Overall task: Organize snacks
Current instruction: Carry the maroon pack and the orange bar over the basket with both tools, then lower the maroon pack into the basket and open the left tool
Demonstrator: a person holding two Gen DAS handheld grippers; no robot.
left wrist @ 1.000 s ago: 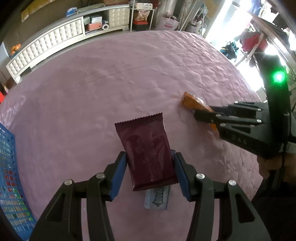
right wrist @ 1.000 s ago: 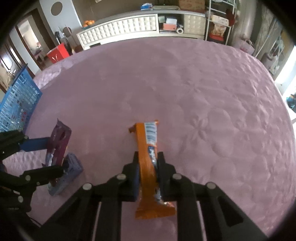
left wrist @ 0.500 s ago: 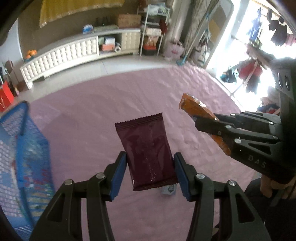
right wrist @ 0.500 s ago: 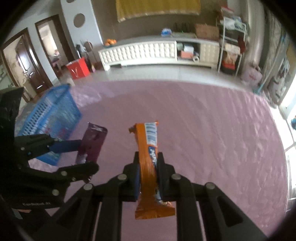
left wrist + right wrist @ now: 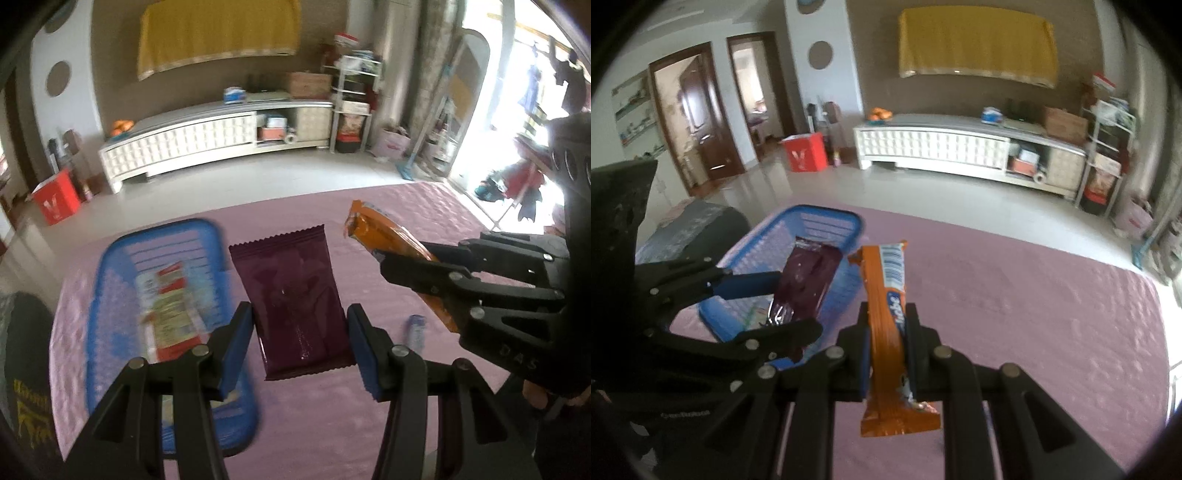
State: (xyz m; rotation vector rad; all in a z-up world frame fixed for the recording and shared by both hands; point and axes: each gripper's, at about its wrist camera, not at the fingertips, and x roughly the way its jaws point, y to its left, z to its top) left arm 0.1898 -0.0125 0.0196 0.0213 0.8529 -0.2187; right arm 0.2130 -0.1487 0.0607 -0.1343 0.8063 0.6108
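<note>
Nearby, blue basket (image 5: 110, 266) holds snack packets (image 5: 170, 310)

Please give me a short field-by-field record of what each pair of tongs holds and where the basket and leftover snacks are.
left tongs: shut on the maroon snack packet, held flat
right tongs: shut on the orange snack bar, held edge-on
blue basket: on the pink quilted surface, left of both pairs of tongs; already holds a red and green packet
left on surface: small light blue packet
both snacks: held clear of the surface, not yet in the basket
</note>
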